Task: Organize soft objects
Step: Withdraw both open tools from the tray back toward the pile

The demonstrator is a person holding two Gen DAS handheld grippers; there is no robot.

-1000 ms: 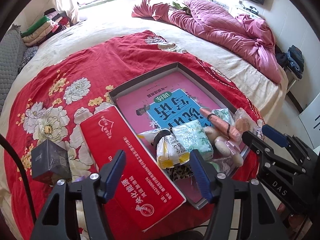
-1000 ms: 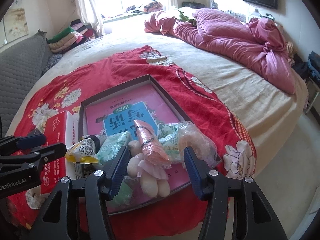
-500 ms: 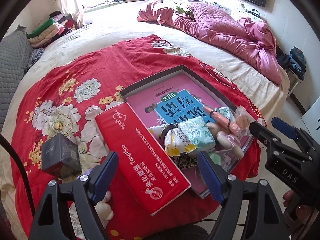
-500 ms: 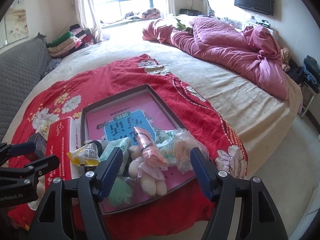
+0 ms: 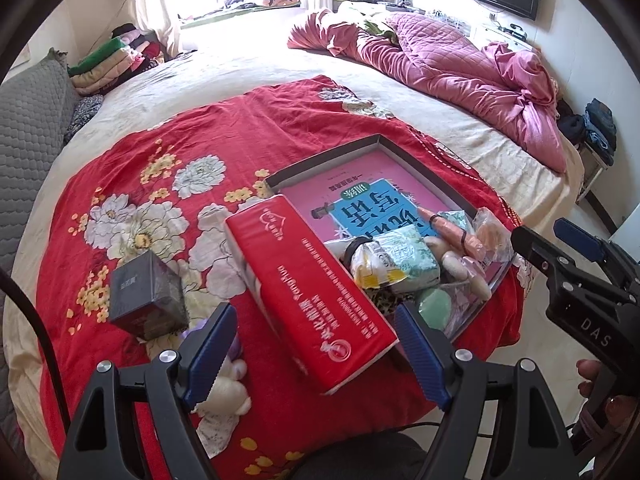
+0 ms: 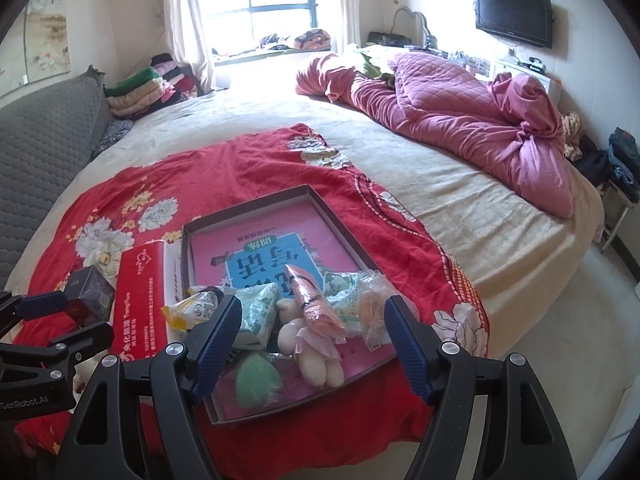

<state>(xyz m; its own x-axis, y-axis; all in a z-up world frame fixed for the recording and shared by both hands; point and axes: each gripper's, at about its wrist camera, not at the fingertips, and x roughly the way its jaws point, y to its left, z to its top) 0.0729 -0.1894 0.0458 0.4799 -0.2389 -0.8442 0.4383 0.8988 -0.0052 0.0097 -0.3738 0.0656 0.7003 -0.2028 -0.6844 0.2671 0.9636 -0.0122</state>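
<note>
A shallow grey tray lies on the red floral blanket with a pink book in it. At its near end are piled soft things: a cream plush doll, a green puff, a pink roll, tissue packets and a yellow packet. My right gripper hangs open above this pile and holds nothing. A red tissue pack lies left of the tray. Above its near end my left gripper stands open and empty. A white plush lies under its left finger.
A dark cube box sits on the blanket left of the red pack. A crumpled pink quilt covers the far right of the bed. Folded clothes are stacked by the window. A grey padded headboard is on the left, floor on the right.
Both grippers have pulled back and up from the tray, and their jaws have widened. The white plush has come into the left wrist view.
</note>
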